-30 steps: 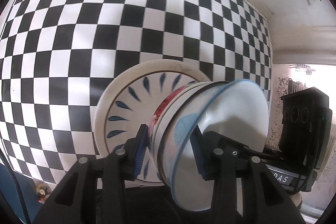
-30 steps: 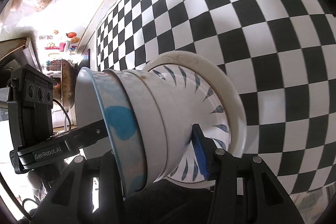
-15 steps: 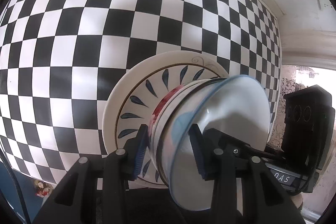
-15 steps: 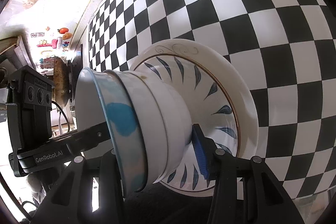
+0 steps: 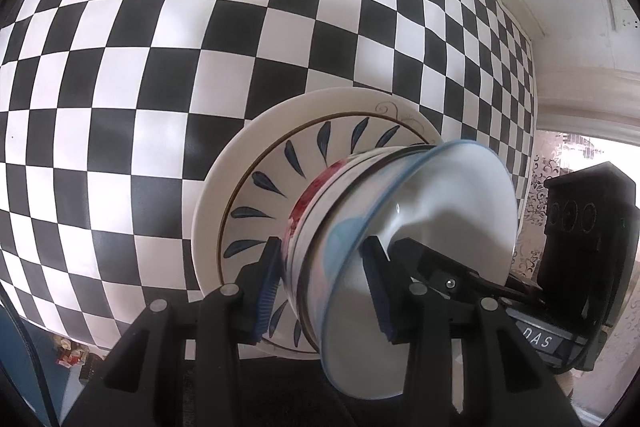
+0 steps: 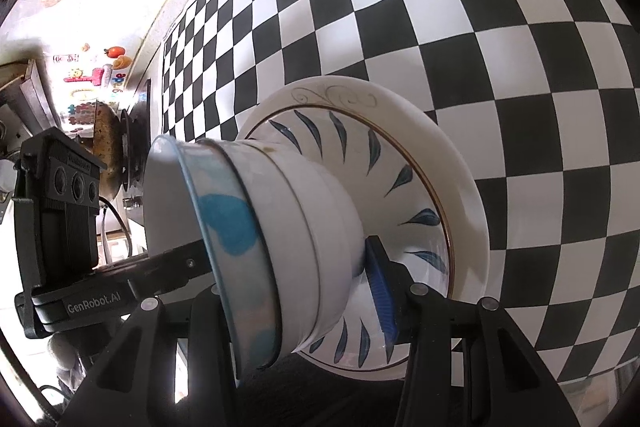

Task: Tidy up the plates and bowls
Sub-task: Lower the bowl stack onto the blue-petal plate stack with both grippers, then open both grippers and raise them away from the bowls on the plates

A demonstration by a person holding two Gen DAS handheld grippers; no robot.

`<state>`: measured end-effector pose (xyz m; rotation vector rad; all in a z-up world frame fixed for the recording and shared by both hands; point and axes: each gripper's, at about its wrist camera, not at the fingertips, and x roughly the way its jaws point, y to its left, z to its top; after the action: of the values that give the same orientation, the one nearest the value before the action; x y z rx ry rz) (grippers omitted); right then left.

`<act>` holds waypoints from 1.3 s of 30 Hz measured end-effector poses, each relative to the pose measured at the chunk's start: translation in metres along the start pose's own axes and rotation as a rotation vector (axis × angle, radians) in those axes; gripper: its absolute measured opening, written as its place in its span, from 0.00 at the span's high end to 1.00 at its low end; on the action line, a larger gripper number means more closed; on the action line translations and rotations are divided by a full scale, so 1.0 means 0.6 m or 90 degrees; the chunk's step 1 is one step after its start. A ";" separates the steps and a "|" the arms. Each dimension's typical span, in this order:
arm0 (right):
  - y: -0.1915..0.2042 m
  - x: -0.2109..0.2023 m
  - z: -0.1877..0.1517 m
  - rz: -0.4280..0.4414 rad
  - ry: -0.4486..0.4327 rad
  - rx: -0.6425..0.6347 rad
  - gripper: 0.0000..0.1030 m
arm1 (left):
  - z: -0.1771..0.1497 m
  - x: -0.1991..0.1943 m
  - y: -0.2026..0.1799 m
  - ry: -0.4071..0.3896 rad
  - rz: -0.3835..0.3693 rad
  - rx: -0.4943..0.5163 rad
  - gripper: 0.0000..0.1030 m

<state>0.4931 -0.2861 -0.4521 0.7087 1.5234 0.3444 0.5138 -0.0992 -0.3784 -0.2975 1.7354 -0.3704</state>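
Gripping a nested stack of bowls from both sides over a checkered tablecloth: left gripper clamping on one edge of the stack, right gripper clamping on the opposite edge. Sitting at the centre of a white plate with blue leaf marks, which is lying flat on the cloth. Showing a blue patch on the top bowl and red on a lower one.
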 end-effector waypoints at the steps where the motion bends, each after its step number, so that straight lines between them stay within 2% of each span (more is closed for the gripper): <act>1: 0.000 0.001 0.000 0.000 0.000 0.000 0.53 | -0.001 0.000 0.000 0.000 0.003 0.003 0.63; 5: -0.007 0.001 -0.007 0.007 -0.004 0.011 0.54 | -0.005 0.000 -0.002 -0.004 0.011 0.009 0.63; 11: 0.001 -0.003 -0.011 -0.015 -0.007 -0.001 0.54 | -0.008 0.001 -0.008 -0.010 0.021 0.013 0.64; 21: 0.040 -0.042 -0.024 -0.092 -0.046 -0.055 0.54 | -0.027 -0.024 -0.019 -0.055 0.075 0.032 0.64; 25: 0.055 -0.062 -0.035 -0.130 -0.068 -0.076 0.54 | -0.045 -0.044 -0.030 -0.101 0.134 0.058 0.64; 33: 0.094 -0.121 -0.078 -0.204 -0.133 -0.102 0.54 | -0.081 -0.095 -0.054 -0.182 0.220 0.102 0.62; 39: 0.132 -0.170 -0.125 -0.261 -0.186 -0.115 0.53 | -0.116 -0.137 -0.064 -0.233 0.246 0.133 0.62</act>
<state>0.4322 -0.2735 -0.3161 0.2784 1.3004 0.0625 0.4613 -0.0960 -0.2770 0.1178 1.3414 -0.1965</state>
